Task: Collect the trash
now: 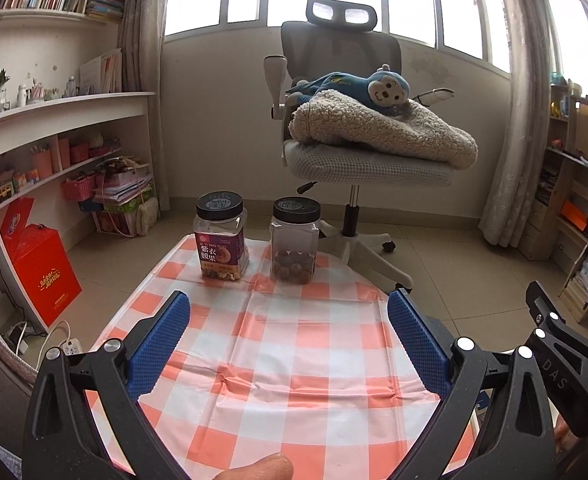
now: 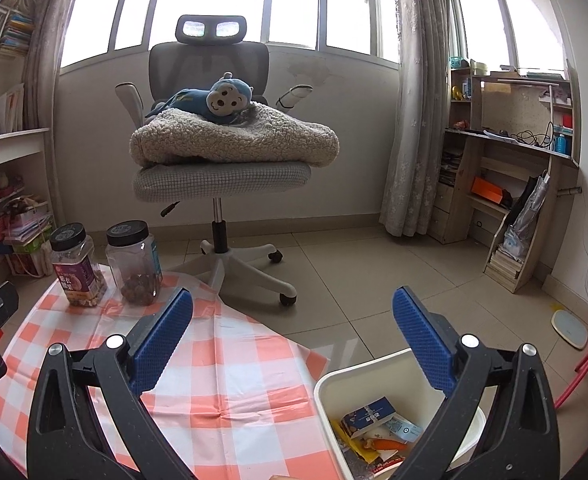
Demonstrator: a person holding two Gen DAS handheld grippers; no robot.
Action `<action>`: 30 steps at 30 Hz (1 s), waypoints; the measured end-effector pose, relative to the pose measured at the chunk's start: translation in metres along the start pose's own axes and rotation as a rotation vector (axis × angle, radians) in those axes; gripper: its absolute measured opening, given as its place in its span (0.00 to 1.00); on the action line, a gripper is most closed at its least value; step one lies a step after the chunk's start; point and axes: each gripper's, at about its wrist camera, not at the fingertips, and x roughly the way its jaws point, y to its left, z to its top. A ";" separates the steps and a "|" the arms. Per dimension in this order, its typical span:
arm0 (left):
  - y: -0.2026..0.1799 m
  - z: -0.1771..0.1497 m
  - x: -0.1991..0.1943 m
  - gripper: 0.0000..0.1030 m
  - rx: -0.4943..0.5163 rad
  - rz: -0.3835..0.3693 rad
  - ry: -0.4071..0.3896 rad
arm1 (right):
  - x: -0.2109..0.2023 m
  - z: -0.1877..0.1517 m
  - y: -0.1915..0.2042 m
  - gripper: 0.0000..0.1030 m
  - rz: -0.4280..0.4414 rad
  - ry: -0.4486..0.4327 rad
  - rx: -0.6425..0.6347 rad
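- Two claws are in play, both with jaws spread apart and holding nothing: the left claw (image 1: 288, 344) hovers over the checked table (image 1: 294, 360), and the right claw (image 2: 293, 340) hangs over the table's right edge.
- Trash already lies in the white bin (image 2: 374, 376), which stands just beside that edge, below and between the right claw's fingers; wrappers and a small box (image 2: 368, 414) show inside.
- On the tablecloth no loose scrap is visible; only two dark-lidded jars stand at the far end, a labelled nut jar (image 1: 221, 240) and a plainer jar (image 1: 295, 242), side by side and upright.
- My reading: the right claw is nearer the bin, the left nearer the jars, which lie straight ahead of it, so collecting looks nearly done.
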 end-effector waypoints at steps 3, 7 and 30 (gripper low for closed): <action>-0.003 -0.001 0.002 0.93 0.006 0.007 0.013 | -0.001 -0.001 -0.001 0.93 0.004 0.000 -0.006; -0.006 -0.003 0.003 0.93 0.011 0.010 0.021 | -0.002 0.000 -0.003 0.93 0.008 0.002 -0.007; -0.009 0.000 -0.001 0.93 0.008 0.003 0.015 | 0.002 -0.004 -0.007 0.93 0.035 0.032 -0.006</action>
